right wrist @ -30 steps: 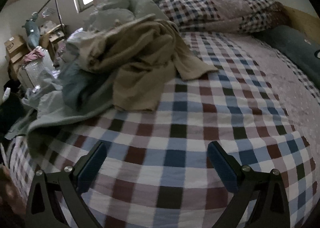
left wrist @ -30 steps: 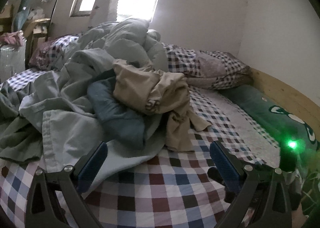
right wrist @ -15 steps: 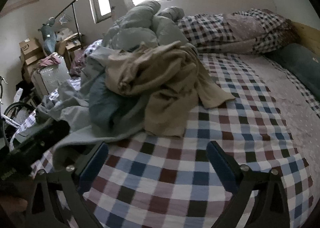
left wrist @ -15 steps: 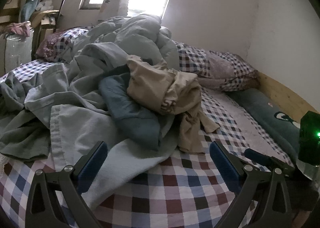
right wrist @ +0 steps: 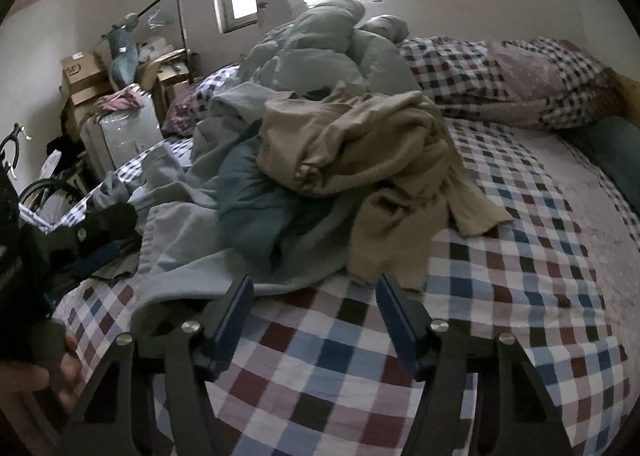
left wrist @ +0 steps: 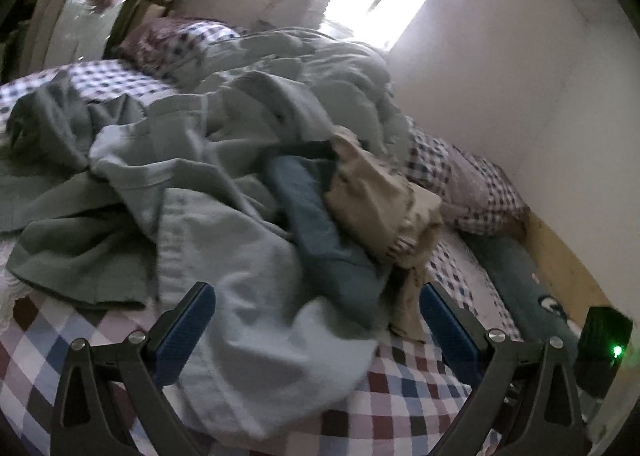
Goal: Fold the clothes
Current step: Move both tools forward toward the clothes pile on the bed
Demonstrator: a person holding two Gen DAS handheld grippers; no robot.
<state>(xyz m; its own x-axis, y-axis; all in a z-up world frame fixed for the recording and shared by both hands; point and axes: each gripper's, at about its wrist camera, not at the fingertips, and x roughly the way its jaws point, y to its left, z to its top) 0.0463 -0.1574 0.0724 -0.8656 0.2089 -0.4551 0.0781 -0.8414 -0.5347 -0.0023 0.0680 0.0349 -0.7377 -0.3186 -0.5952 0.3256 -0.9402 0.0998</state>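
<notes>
A heap of clothes lies on the checked bed sheet [right wrist: 360, 356]. A beige garment [right wrist: 360, 152] [left wrist: 380, 208] tops it, over a dark blue one [right wrist: 256, 192] [left wrist: 320, 240]. A pale blue garment [left wrist: 248, 296] [right wrist: 192, 240] spreads toward me, and a grey-green one [left wrist: 72, 240] lies to the left. My left gripper [left wrist: 316, 320] is open over the pale blue cloth's front edge, gripping nothing. My right gripper [right wrist: 316, 308] hovers at the heap's near edge. Its jaws are closing, with only sheet showing between them. The left gripper [right wrist: 106, 236] also shows at the right view's left edge.
A rumpled grey-green duvet [right wrist: 320, 52] is piled behind the clothes. Checked pillows [right wrist: 500, 76] and a dark green bolster [right wrist: 612, 152] lie along the wooden bed frame [left wrist: 568, 256]. Boxes and clutter [right wrist: 84, 76] stand left of the bed. A hand [right wrist: 40, 372] shows at bottom left.
The left view has rolled and moved in over the pale blue cloth. The right gripper's jaws have narrowed, and it now sits at the heap's near edge.
</notes>
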